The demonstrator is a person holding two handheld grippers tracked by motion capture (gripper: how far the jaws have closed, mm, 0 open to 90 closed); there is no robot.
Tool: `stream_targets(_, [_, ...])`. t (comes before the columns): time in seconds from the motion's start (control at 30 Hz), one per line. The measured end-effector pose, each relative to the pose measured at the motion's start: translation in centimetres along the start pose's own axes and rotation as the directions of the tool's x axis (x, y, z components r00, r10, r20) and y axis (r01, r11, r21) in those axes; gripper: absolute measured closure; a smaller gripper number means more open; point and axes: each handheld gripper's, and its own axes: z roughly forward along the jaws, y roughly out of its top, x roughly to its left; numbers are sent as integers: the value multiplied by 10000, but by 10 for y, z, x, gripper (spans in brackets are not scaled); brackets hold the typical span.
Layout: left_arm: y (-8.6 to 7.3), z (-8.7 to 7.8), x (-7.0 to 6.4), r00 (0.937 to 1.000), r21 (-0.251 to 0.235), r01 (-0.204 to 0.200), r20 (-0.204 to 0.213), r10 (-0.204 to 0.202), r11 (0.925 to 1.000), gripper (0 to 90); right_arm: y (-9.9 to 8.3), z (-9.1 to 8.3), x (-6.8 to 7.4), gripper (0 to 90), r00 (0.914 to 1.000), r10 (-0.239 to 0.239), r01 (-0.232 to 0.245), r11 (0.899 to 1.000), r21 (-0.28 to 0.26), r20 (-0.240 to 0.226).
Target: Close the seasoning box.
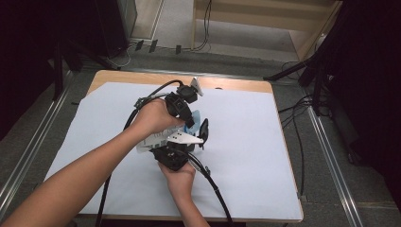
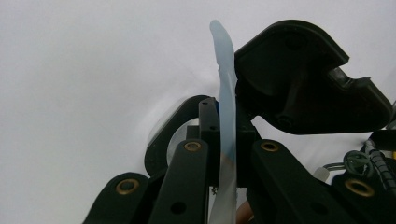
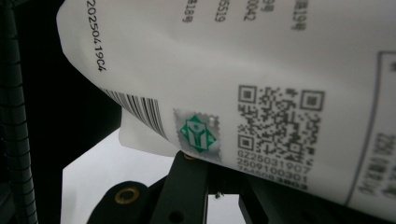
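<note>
Both hand-held grippers meet over the middle of the worktop (image 1: 246, 156), which is covered by a pale sheet, well in from every edge. Between them they hold a white pouch (image 1: 163, 138) printed with a barcode, a QR code and a small green seal.

The left hand-held gripper (image 1: 189, 111) comes in from the left edge side. In the left gripper view its jaws are narrow, closed on a thin pale-blue edge of the pouch (image 2: 227, 112) that stands upright between them, seen edge-on. Just beyond that edge sits a black part of the right hand-held gripper (image 2: 308, 79), close against it.

The right hand-held gripper (image 1: 182, 144) comes up from the near edge. In the right gripper view the pouch (image 3: 261, 93) hangs right over its jaws, the seal (image 3: 198, 134) touching the tip of one jaw. The jaws look close together there, but whether they pinch the pouch cannot be told.
</note>
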Motion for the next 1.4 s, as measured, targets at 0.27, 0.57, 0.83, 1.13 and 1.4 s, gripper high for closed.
stream_targets(0.27, [-1, -1, 3, 9999, -168, 108, 114, -107, 9998, 890, -1, 1, -1, 900, 10000, 2, -2, 10000, 36, 69])
stream_targets(0.57, [-4, 0, 5, 9995, -389, 173, 255, -164, 9991, 884, -1, 1, 1, 900, 10000, -30, 30, 10000, -17, -20])
stream_targets(0.83, [-3, 1, 4, 9996, -375, 217, 183, -210, 9991, 883, -1, 2, 1, 900, 10000, 35, -35, 10000, -57, -30])
stream_targets(1.13, [-1, -1, 1, 9997, -358, 249, 69, -247, 9990, 886, -1, 2, 0, 900, 9999, 74, -75, 9999, -134, -68])
stream_targets(1.4, [0, 0, 1, 9997, -299, 229, 70, -227, 9993, 887, -2, 4, 1, 900, 9999, 82, -82, 10000, -47, -108])
